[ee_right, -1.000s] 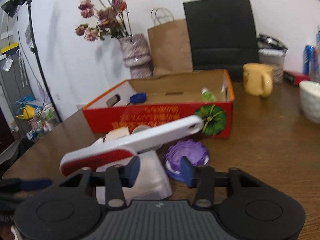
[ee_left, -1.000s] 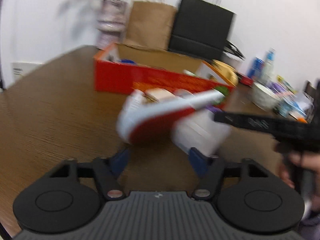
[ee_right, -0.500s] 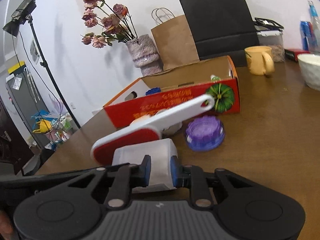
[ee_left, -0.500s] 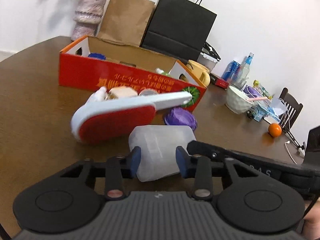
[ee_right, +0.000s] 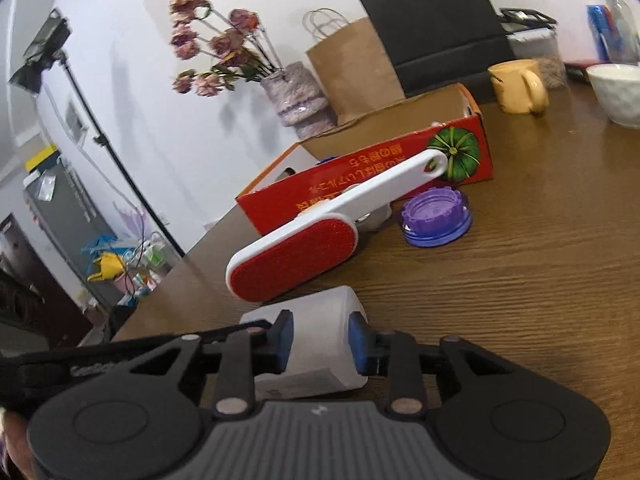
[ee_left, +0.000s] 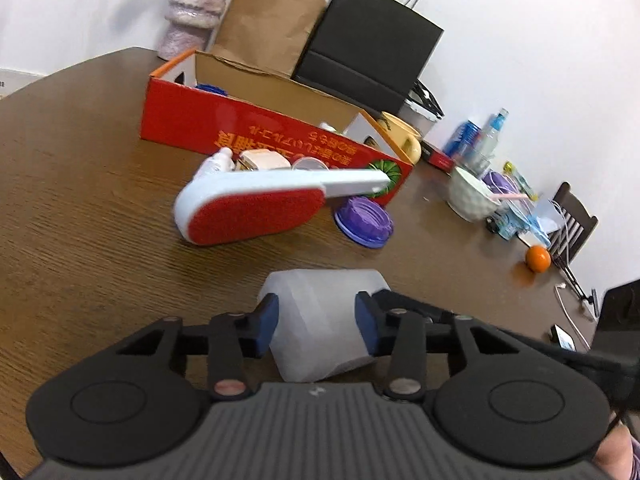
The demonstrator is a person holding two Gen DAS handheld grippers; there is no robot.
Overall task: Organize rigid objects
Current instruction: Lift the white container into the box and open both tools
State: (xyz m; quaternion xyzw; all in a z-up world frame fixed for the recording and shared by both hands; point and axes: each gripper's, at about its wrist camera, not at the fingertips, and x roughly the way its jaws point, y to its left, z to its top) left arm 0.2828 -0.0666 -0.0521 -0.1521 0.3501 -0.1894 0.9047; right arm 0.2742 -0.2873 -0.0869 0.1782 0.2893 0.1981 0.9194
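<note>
A translucent white plastic container [ee_left: 320, 320] lies on the brown wooden table [ee_left: 80, 240]. My left gripper [ee_left: 316, 322] is shut on it from one side. My right gripper [ee_right: 320, 340] is shut on the same container [ee_right: 320, 332] from the other side. Beyond it lies a white lint brush with a red pad [ee_left: 256, 208] [ee_right: 304, 256], a purple lid [ee_left: 364, 220] [ee_right: 436, 220], and small white items [ee_left: 256, 160] in front of the red cardboard box [ee_left: 240, 128] [ee_right: 360, 176].
Behind the box stand a brown paper bag [ee_left: 272, 16], a black bag [ee_left: 372, 48], a vase [ee_left: 196, 4] and a yellow mug [ee_right: 520, 84]. A white bowl [ee_left: 472, 196], bottles and an orange [ee_left: 538, 258] sit at the right. A chair [ee_left: 572, 212] stands at the table's far right.
Both grippers have moved in onto the white container and closed on it. The lint brush now lies farther ahead of the grippers, no longer over the container.
</note>
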